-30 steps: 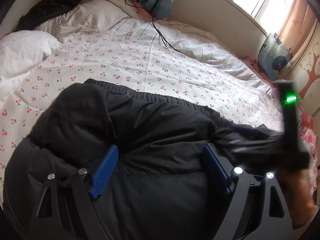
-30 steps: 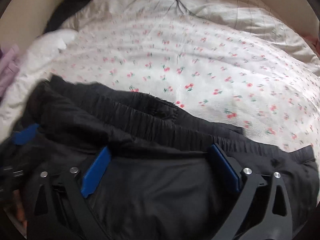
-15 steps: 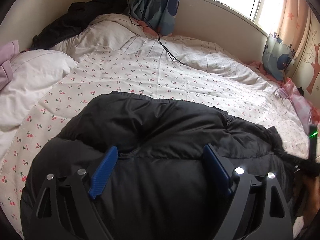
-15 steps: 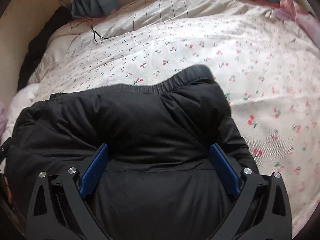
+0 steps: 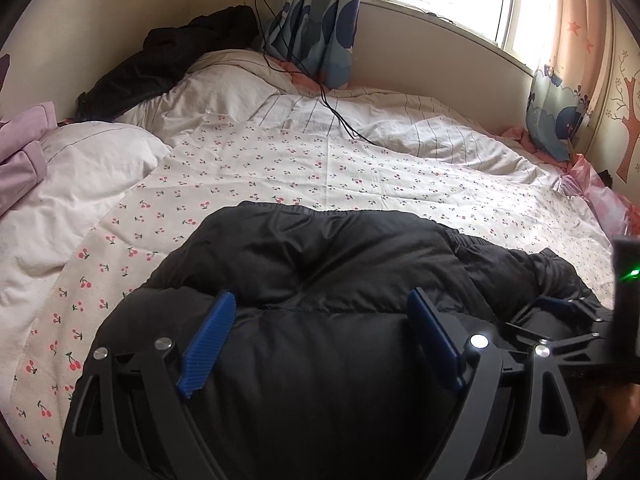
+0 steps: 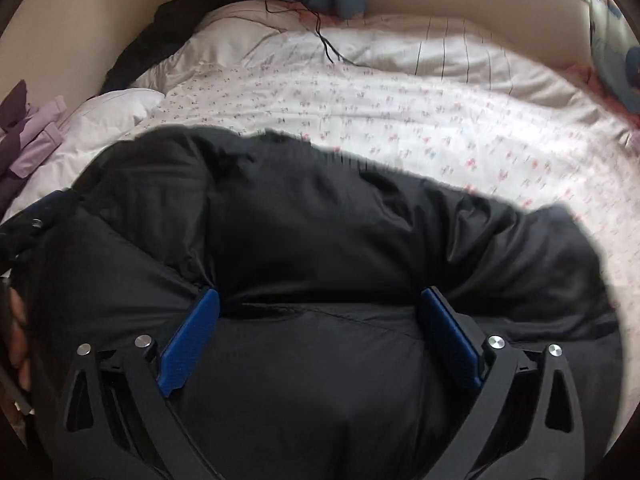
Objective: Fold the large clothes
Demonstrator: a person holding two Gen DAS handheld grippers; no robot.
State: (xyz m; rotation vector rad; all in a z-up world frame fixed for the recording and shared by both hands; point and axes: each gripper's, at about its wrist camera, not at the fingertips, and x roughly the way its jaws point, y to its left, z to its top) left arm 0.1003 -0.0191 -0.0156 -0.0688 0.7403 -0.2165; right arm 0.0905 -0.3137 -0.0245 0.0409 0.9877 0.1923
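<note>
A large black puffy jacket point(image 5: 320, 264) lies bunched on the cherry-print bed cover point(image 5: 320, 160); in the right wrist view it point(image 6: 320, 220) fills the lower half. My left gripper point(image 5: 320, 332) is open, its blue fingers wide apart over the jacket's padded bulk, holding nothing. My right gripper point(image 6: 320, 328) is open the same way, its fingers straddling a fold of the jacket. The right gripper also shows at the right edge of the left wrist view point(image 5: 560, 320). The left gripper shows at the left edge of the right wrist view point(image 6: 28, 224).
A white pillow point(image 5: 72, 172) and purple clothes point(image 5: 20, 140) lie at the left. Another dark garment point(image 5: 168, 64) is heaped at the bed's far corner. A black cable point(image 5: 328, 108) runs across the duvet. A curved headboard point(image 5: 440, 60) and curtains point(image 5: 316, 20) stand behind.
Both grippers have pulled back and up, showing more of the bed. The jacket's upper part has been laid over into a thicker bundle. Both stay open.
</note>
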